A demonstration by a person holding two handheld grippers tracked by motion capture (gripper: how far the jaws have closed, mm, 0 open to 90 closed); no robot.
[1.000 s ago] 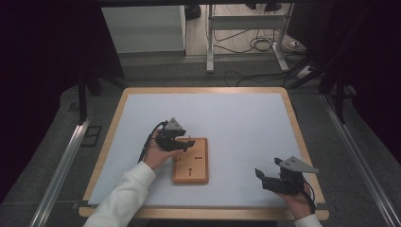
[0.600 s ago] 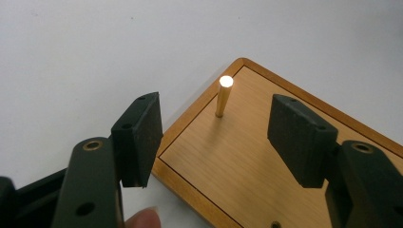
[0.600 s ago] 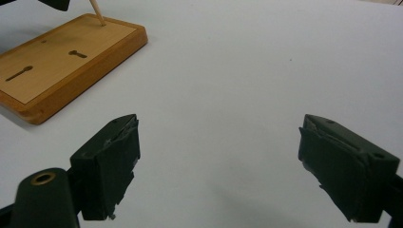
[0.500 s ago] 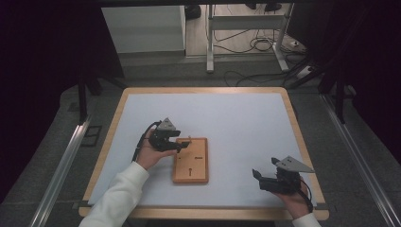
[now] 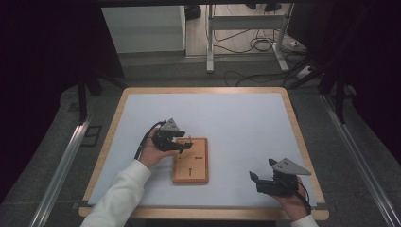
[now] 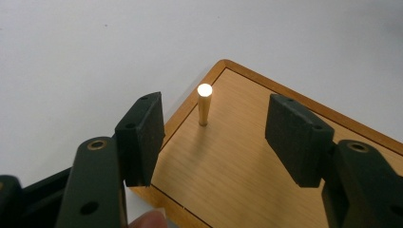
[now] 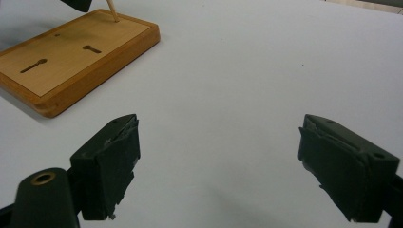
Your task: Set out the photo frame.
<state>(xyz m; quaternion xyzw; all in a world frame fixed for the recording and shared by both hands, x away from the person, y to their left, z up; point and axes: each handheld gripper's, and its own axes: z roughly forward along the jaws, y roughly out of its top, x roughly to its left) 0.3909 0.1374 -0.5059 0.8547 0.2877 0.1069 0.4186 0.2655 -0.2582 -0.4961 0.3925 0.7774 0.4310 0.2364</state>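
Left tongs (image 6: 214, 137) gape around a peg (image 6: 204, 104) on the board (image 5: 191, 161).
The peg stands upright in a hole near the board's far left corner, between the 2 pads but touching neither. The board lies on the table (image 5: 236, 118), left of centre. Right tongs (image 7: 218, 171) hover wide and empty near the table's right front corner, well apart from the board.

A wood-rimmed table (image 5: 289, 101), white-topped, perhaps matted, carries a wooden board (image 5: 191, 163) left of centre.
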